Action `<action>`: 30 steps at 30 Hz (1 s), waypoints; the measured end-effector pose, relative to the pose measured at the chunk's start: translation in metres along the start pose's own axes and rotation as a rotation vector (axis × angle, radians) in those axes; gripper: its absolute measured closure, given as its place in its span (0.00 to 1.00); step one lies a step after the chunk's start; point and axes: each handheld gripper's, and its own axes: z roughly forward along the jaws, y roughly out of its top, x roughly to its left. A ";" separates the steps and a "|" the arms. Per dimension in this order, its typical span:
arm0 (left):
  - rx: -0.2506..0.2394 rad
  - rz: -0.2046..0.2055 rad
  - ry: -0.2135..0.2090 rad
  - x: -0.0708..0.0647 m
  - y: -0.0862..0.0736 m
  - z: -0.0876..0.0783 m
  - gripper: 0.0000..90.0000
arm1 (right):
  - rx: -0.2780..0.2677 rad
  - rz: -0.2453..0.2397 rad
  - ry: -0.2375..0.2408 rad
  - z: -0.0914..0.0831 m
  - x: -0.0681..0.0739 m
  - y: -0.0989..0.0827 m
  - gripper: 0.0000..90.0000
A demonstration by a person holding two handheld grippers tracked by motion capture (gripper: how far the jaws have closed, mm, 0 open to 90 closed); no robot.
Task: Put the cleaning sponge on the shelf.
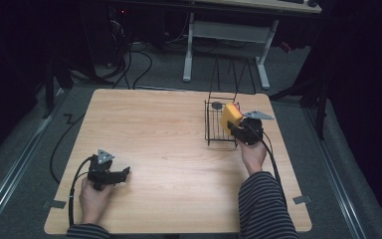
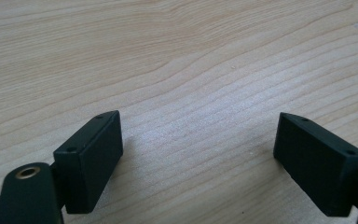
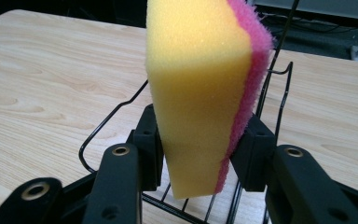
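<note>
Both jaws of the right gripper (image 3: 200,154) pinch the sponge (image 3: 200,93) above the wire basket (image 1: 214,130); left gripper (image 2: 200,158) gapes wide, empty.

The wooden table (image 1: 169,144) carried it all, a pale top with rounded corners and a long running grain, seen close up in the left gripper view (image 2: 177,60) as bare, streaked wood. At its far right stood a black wire basket (image 1: 218,124), resting directly on the surface, its thin rim showing again in the right gripper view (image 3: 116,112) with the tabletop (image 3: 42,79) spreading out behind it. Inside the basket's far corner lay a small dark round thing (image 1: 217,105), too small to tell what it was. The table itself stood on a grey carpeted floor (image 1: 25,144), cables (image 1: 62,144) trailing across it on the left.
</note>
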 end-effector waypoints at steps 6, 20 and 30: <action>0.000 0.000 0.000 0.000 0.000 0.000 0.18 | 0.019 -0.016 -0.009 0.010 0.006 -0.003 0.66; 0.003 0.003 -0.001 0.000 0.000 0.000 0.18 | 0.049 -0.042 -0.037 0.023 0.010 -0.008 0.67; 0.001 0.002 -0.001 0.000 0.000 0.000 0.18 | 0.054 -0.039 -0.039 0.024 0.009 -0.008 0.64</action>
